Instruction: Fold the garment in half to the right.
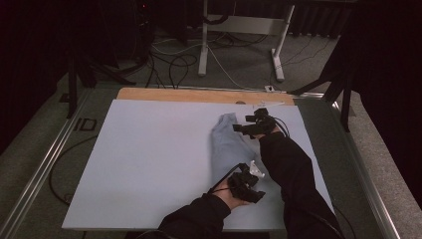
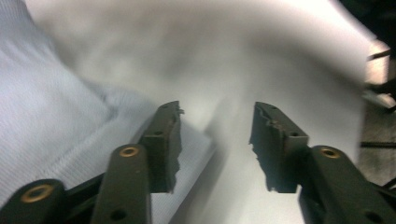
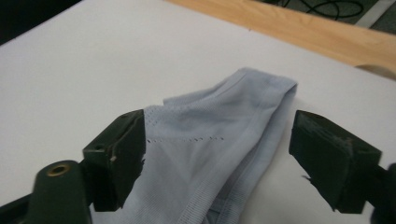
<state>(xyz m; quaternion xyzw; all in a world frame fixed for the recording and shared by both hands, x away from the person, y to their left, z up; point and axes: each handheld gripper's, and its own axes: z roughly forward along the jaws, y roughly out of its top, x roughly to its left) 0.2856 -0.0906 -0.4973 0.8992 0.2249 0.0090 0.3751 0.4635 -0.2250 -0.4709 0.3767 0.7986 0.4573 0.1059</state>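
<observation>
You have a light, limp, slippery blue knit garment (image 1: 226, 144) lying folded lengthwise on the desk (image 1: 149, 159) between your 2 grippers, left gripper (image 1: 247, 185) and right gripper (image 1: 250, 127) both with jaws spread and empty, so pinch its stitched hems.

1. On the worktop (image 1: 149, 159), right of centre: a folded cloth (image 1: 226, 144), running from near to far.
2. At the cloth's far end: the right tool (image 1: 243, 128), just above it, jaws apart with the fabric lying between them, untouched.
3. At the cloth's near end: the left tool (image 1: 245, 175), jaws apart over the cloth's edge.
4. Behind the worktop, on the floor: a stand's legs (image 1: 203, 50) among cables (image 1: 169, 64).
</observation>
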